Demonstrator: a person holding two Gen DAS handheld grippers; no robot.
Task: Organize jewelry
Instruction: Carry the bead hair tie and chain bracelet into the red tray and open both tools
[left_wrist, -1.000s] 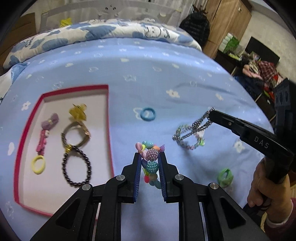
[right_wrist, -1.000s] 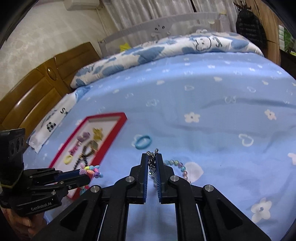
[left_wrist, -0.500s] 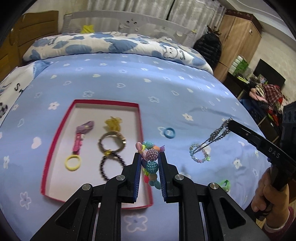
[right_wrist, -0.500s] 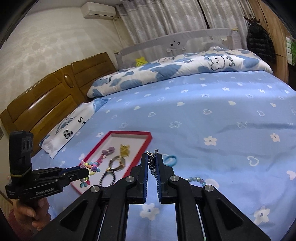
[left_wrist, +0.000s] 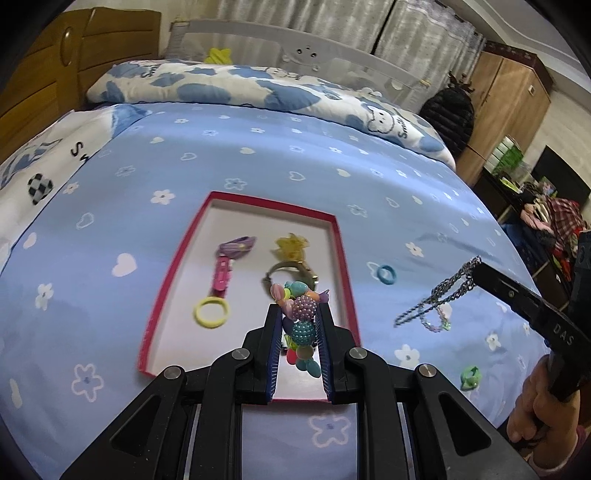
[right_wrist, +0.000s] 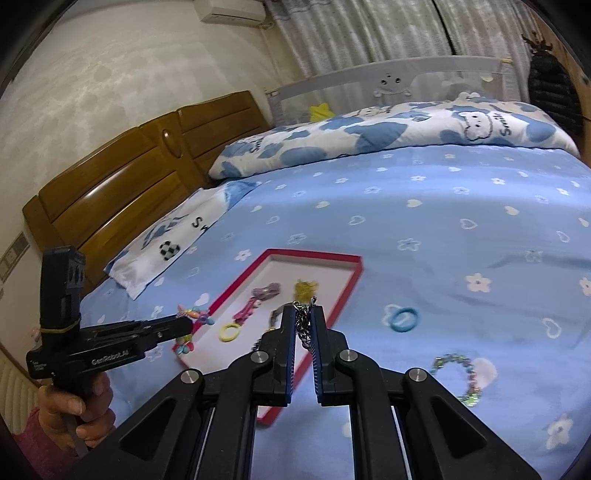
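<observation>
My left gripper (left_wrist: 299, 314) is shut on a colourful bead bracelet (left_wrist: 301, 321) and holds it above the near right part of the red-rimmed white tray (left_wrist: 166, 273). The tray holds a purple-pink hair clip (left_wrist: 229, 262), a yellow ring (left_wrist: 211, 313), a yellow flower piece (left_wrist: 291, 246) and a brown band (left_wrist: 282, 271). My right gripper (right_wrist: 303, 314) is shut on a silver chain (right_wrist: 303, 325), which dangles above the bed (left_wrist: 439, 295) to the right of the tray. In the right wrist view the left gripper (right_wrist: 184, 325) hangs over the tray's near left edge (right_wrist: 236, 284).
On the blue bedsheet (left_wrist: 258, 158) lie a blue hair ring (left_wrist: 386, 275), a pastel bead bracelet (right_wrist: 461, 376) and a green ring (left_wrist: 470, 376). A patterned quilt (left_wrist: 240, 88) and a wooden headboard (right_wrist: 129, 184) are at the back. Wardrobe and clutter stand at the right.
Both grippers have risen and drawn back from the bed, so more of it shows. My left gripper has carried the bead bracelet left over the tray. The chain has moved left toward the tray.
</observation>
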